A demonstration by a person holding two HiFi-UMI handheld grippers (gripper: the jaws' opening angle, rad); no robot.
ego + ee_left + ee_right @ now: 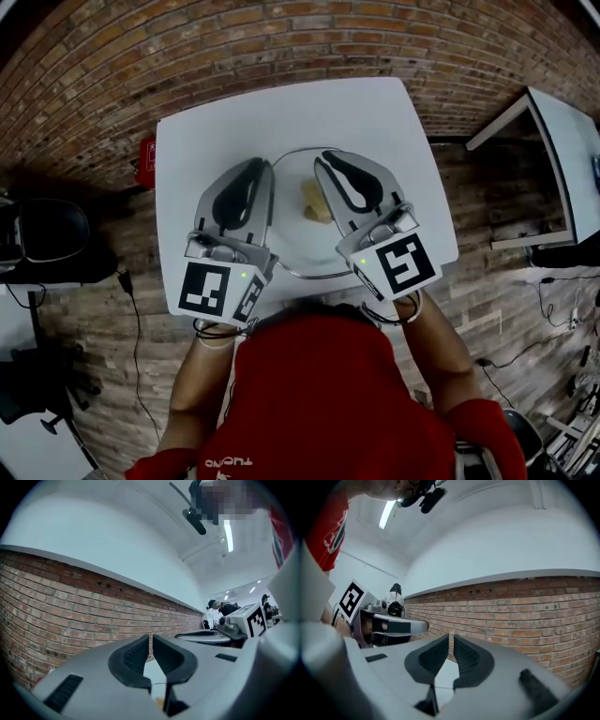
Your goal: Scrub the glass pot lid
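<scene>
Seen from the head view, a person in a red top holds the left gripper and right gripper side by side above a white table, where the glass lid lies flat with a yellowish sponge resting on it; both grippers hang over the lid, one over each side of it, neither touching it or the sponge. In the left gripper view, the left gripper has its jaws drawn almost together, only a thin slit between the pads and nothing in it, with a brick wall beyond. In the right gripper view, the right gripper is likewise pressed nearly together and empty, facing the same brick
</scene>
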